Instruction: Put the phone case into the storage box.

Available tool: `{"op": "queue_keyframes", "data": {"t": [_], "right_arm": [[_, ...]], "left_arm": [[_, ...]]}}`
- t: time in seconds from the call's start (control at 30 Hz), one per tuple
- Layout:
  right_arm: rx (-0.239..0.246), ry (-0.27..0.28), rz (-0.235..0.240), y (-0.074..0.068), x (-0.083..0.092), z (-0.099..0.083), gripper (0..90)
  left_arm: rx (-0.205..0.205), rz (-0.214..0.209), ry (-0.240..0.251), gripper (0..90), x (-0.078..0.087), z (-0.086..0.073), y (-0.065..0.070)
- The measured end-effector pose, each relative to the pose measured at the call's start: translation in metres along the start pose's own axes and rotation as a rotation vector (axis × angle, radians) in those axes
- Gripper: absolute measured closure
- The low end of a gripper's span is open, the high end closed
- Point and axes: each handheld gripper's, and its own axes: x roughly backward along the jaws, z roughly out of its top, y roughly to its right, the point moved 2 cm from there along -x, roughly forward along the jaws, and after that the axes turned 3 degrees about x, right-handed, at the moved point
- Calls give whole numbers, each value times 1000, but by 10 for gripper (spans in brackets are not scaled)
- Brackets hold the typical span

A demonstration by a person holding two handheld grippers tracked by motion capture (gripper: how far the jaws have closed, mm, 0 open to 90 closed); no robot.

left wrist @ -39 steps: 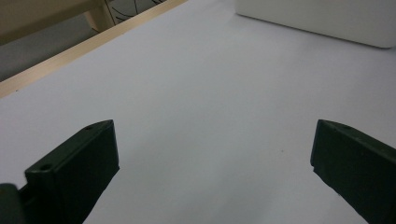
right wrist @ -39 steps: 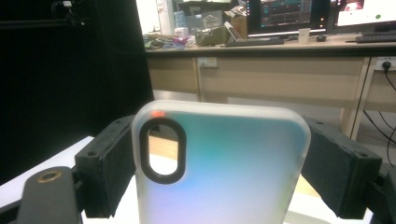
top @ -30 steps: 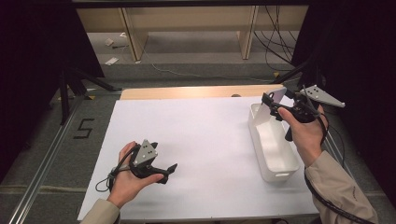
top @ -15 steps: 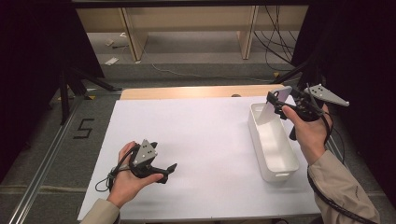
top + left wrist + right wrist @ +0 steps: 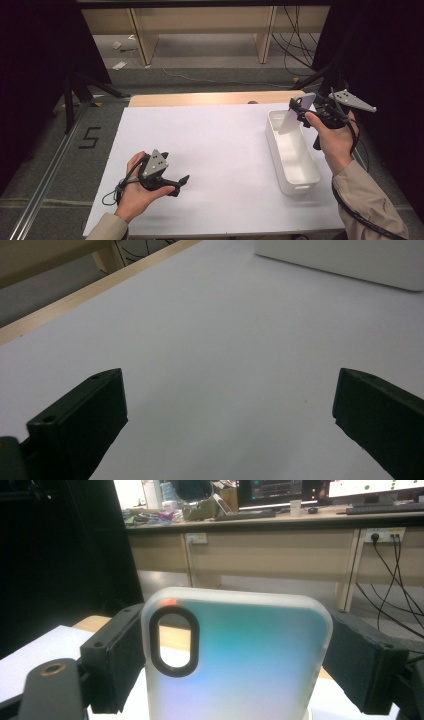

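A translucent white phone case (image 5: 295, 117) with an oval camera cutout is clamped by its two long edges in my right gripper (image 5: 301, 111), which is shut on it. The case hangs tilted above the far end of a white rectangular bin (image 5: 280, 155) at the table's right. In the right gripper view the case (image 5: 240, 665) stands upright between the two black jaws of the right gripper (image 5: 235, 650). My left gripper (image 5: 181, 181) rests low over the white table near the front left. In its own view the left gripper (image 5: 230, 410) is open with nothing between the jaws.
The white tabletop (image 5: 210, 145) has a wooden strip (image 5: 210, 98) along its far edge. The bin's side (image 5: 350, 260) lies ahead of the left gripper. Beyond the table are floor, desk legs and cables (image 5: 300, 50). A "5" (image 5: 90, 137) is marked on the floor at left.
My right hand has drifted slightly to the right with the phone case, which now shows more of its flat face. The left hand has stayed put.
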Motion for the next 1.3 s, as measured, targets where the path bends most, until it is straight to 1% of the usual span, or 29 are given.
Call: {"op": "queue_keyframes", "data": {"t": [0.17,0.37,0.73,1.17,1.3], "right_arm": [[-1,-12,1,2,0,0,178],[4,-27,0,4,-2,-2,178],[25,-51,10,4,-5,-3,178],[52,-67,22,4,-9,-4,178],[57,-69,15,4,-10,-3,178]], "left_arm": [[-6,1,-5,2,0,0,0],[-3,1,-2,2,0,0,0],[-3,2,-3,2,-1,0,0],[-4,2,-4,2,-1,-1,0],[-3,3,-3,2,-1,0,0]]}}
